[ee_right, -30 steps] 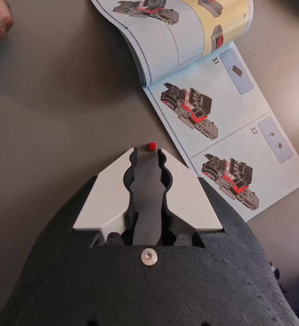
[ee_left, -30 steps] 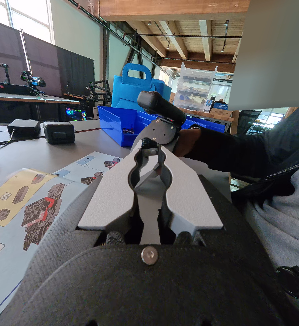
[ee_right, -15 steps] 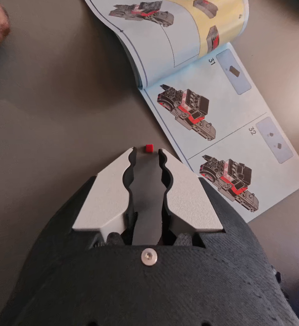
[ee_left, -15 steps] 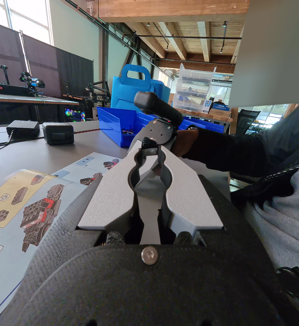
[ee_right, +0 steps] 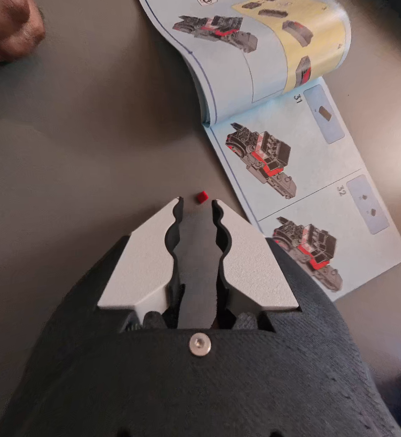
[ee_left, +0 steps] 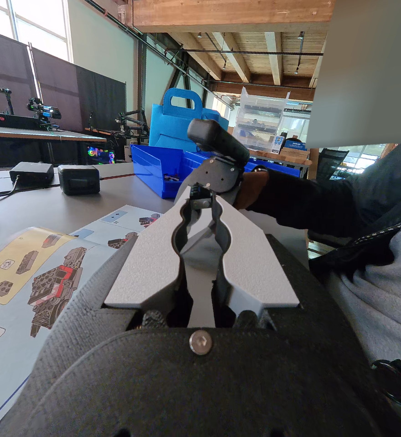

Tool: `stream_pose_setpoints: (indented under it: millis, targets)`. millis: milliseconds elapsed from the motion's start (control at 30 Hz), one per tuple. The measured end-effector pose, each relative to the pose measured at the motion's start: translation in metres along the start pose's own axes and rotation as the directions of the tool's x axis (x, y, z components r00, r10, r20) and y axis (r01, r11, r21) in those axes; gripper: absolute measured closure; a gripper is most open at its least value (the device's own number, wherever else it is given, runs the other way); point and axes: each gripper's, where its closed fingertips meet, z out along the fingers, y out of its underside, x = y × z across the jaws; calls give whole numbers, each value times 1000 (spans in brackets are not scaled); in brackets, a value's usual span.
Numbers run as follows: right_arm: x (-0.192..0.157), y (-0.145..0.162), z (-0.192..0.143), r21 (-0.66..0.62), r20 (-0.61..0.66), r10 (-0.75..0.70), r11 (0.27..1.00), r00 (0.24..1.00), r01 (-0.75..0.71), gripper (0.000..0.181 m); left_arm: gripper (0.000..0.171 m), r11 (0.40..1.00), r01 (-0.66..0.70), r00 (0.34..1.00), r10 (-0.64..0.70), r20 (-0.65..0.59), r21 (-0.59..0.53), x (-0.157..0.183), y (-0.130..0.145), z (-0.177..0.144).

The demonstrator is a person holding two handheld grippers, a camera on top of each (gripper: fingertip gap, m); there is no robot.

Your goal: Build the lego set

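A tiny red lego piece (ee_right: pixel 202 197) lies on the grey table (ee_right: pixel 88 153), just beyond the tips of my right gripper (ee_right: pixel 197 203), which is open and points down at it. The open instruction booklet (ee_right: pixel 289 132) lies to its right; it also shows in the left wrist view (ee_left: pixel 29 272). My left gripper (ee_left: pixel 200 201) is held low over the table, its tips closed on a small dark grey lego assembly (ee_left: pixel 200 197). Behind it in the left wrist view, the right gripper's black handle (ee_left: pixel 218 144) slants up, held by a dark-sleeved arm (ee_left: pixel 313 203).
Blue bins (ee_left: pixel 152 165) with loose pieces and a blue felt bag (ee_left: pixel 175 125) stand at the back of the table. Two black boxes (ee_left: pixel 78 179) sit at the back left. A person's hand (ee_right: pixel 7 28) rests on the table at the top left of the right wrist view. There is about 15 centimetres between the tips of the two grippers.
The right gripper has shifted slightly, so the booklet and the hand show more in its view. The red piece stays just ahead of its tips. The left gripper has barely moved.
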Motion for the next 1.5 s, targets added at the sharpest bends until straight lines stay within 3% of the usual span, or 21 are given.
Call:
stream_pose_setpoints:
  millis: [100,433,967,1100,1267,1500]
  targets:
    - [11,-4,-2,3,15,-108,994,994,108,159,154,1000,2,1000,-2,0,1,0,0,0]
    - [6,0,8,-67,275,-320,934,906,351,161,155,1000,8,1000,-8,3,4,-2,-1,-2]
    - [3,-4,7,-39,307,-300,944,903,327,172,155,1000,6,1000,-6,-2,6,-1,-1,-2]
    - [-2,-25,-13,31,309,-301,951,902,307,172,154,1000,-7,1000,7,-7,3,1,-1,-2]
    - [-21,-74,-60,162,331,-334,941,882,296,172,155,1000,-13,1000,13,-6,0,1,0,-1]
    - [-55,-113,-87,205,377,-385,922,842,330,172,154,1000,-15,1000,15,-3,-6,1,1,0]
